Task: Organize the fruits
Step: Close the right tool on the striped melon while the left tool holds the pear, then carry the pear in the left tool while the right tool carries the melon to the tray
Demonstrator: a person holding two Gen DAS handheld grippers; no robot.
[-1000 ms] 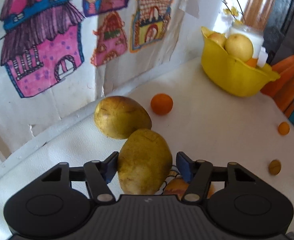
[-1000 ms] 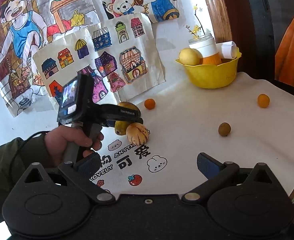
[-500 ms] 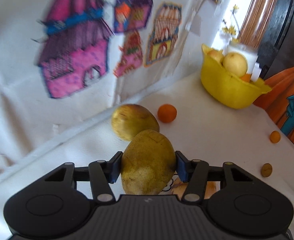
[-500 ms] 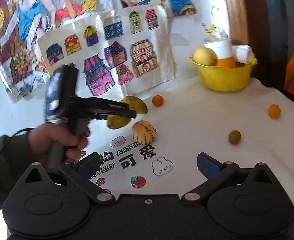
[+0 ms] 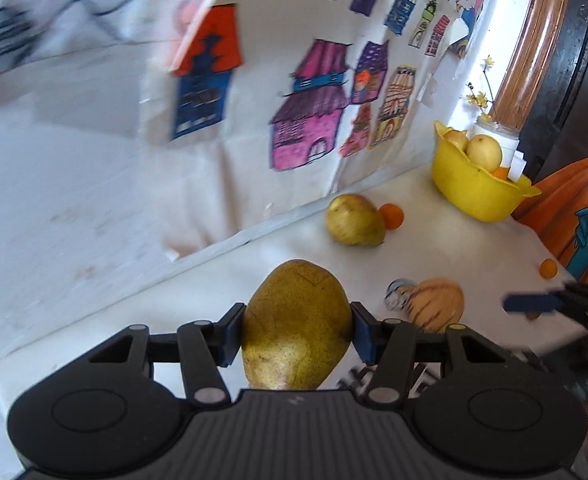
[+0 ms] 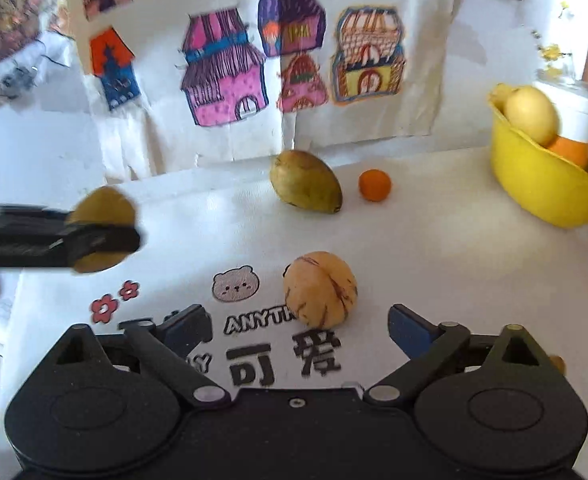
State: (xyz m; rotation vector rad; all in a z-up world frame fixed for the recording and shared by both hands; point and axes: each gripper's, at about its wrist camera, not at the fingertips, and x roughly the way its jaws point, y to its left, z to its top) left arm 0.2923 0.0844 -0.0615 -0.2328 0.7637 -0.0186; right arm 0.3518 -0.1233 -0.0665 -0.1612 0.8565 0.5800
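The left gripper [image 5: 296,330] has its fingers closed on a mango [image 5: 296,326] and holds it above the surface [image 5: 434,248], well apart from the yellow bowl [image 5: 478,196]. The right gripper [image 6: 300,326] has just been closing a little, but its fingers are wide open and hold nothing; a striped melon [image 6: 320,288] lies just ahead between them. The step seems to be carrying fruit to the bowl. Next, the right fingers probably must close on the melon.

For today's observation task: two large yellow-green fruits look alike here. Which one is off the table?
The yellow-green fruit clamped in the left gripper is lifted. Its twin lies on the white tablecloth beside the small orange, untouched.
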